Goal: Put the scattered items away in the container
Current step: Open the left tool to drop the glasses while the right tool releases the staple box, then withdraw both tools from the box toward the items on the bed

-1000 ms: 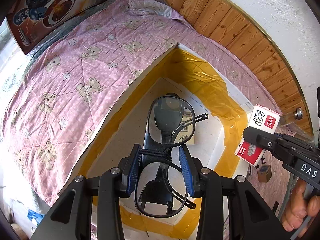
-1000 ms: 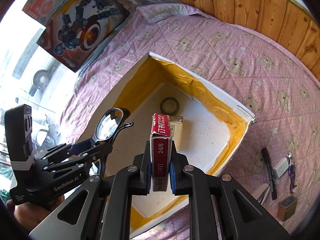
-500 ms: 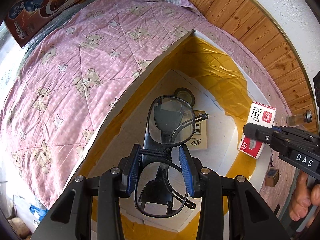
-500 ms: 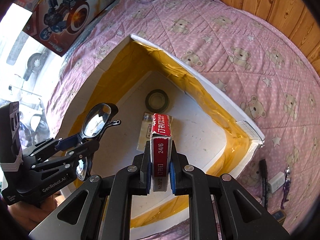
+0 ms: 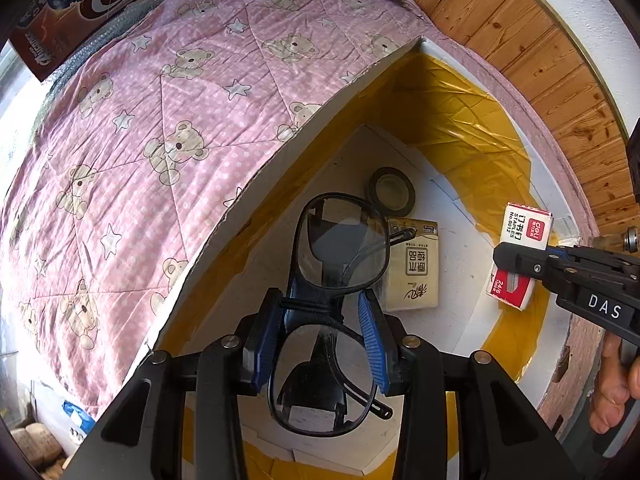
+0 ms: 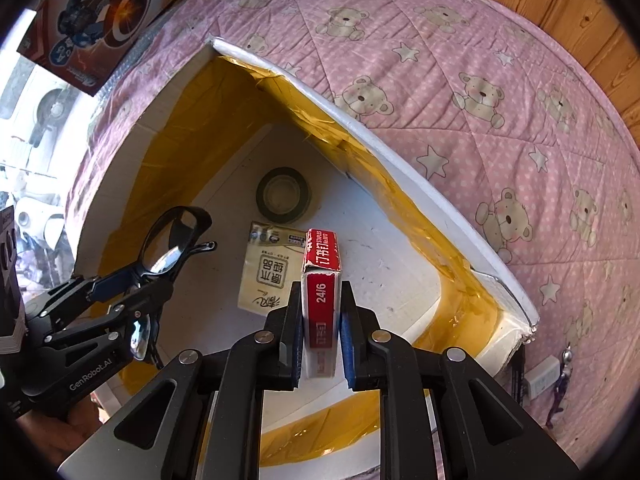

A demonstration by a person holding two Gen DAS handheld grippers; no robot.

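My left gripper [image 5: 322, 344] is shut on a pair of black-framed glasses [image 5: 340, 248], held by the bridge over the open white foam box [image 5: 304, 136] lined with yellow tape. In the right wrist view, my right gripper [image 6: 320, 336] is shut on a red and white staple box [image 6: 322, 280], also above the box's inside. From the left wrist view the staple box [image 5: 520, 240] hangs at the right, over the box's right wall. On the box floor lie a dark tape roll [image 5: 392, 191] and a beige tissue pack [image 5: 412, 268]. The left gripper [image 6: 132, 300] and glasses [image 6: 168, 240] show at the left of the right wrist view.
The box sits on a pink quilt with bears and stars [image 6: 480, 80]. Small loose items [image 6: 548, 372] lie on the quilt beyond the box's right corner. A toy carton [image 6: 92, 12] leans at the far left. Wood panelling [image 5: 540, 52] runs behind the bed.
Both grippers have come lower and closer into the box with their loads. The box fills more of each view and the tissue pack and tape roll look nearer.
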